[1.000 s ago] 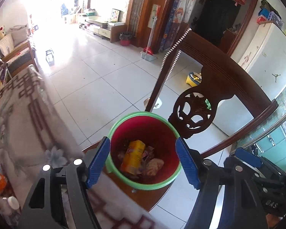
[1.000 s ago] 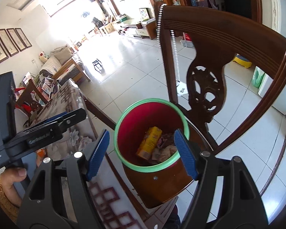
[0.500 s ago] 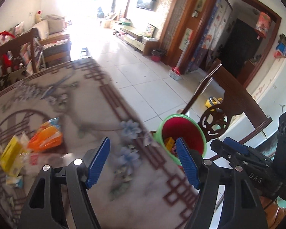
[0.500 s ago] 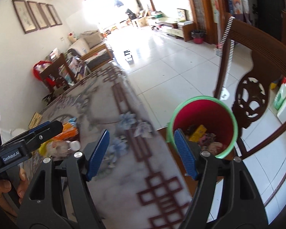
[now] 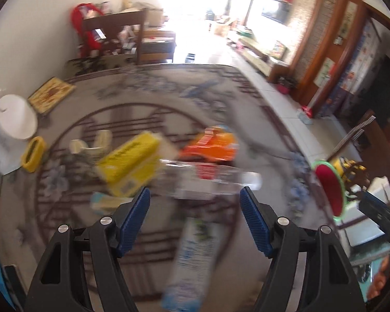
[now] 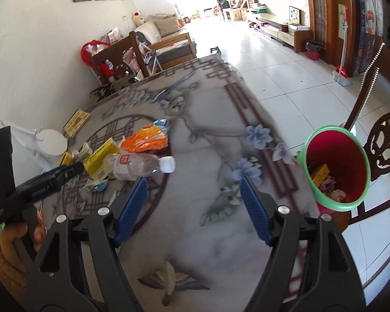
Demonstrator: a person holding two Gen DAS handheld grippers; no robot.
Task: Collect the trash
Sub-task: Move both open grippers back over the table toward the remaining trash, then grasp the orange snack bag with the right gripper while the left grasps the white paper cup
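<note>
Trash lies on the patterned table: a clear plastic bottle (image 5: 210,179) (image 6: 140,166), a yellow box (image 5: 130,163) (image 6: 100,158), an orange snack bag (image 5: 213,145) (image 6: 148,139) and a white-blue wrapper (image 5: 192,262). My left gripper (image 5: 195,213) is open and empty, just short of the bottle. My right gripper (image 6: 192,208) is open and empty over bare tablecloth. The red bin with a green rim (image 6: 335,166) (image 5: 330,189) stands on a chair at the table's right edge and holds trash.
A white round stand (image 5: 15,119) (image 6: 52,144), a small yellow item (image 5: 33,153) and a framed coaster (image 5: 52,93) sit at the table's far left. A carved wooden chair back (image 6: 387,140) rises behind the bin. Tiled floor lies beyond the table's right edge.
Both grippers have swung left from over the bin to the table. The left one now faces the trash pile; the bin has shifted to the right of both views.
</note>
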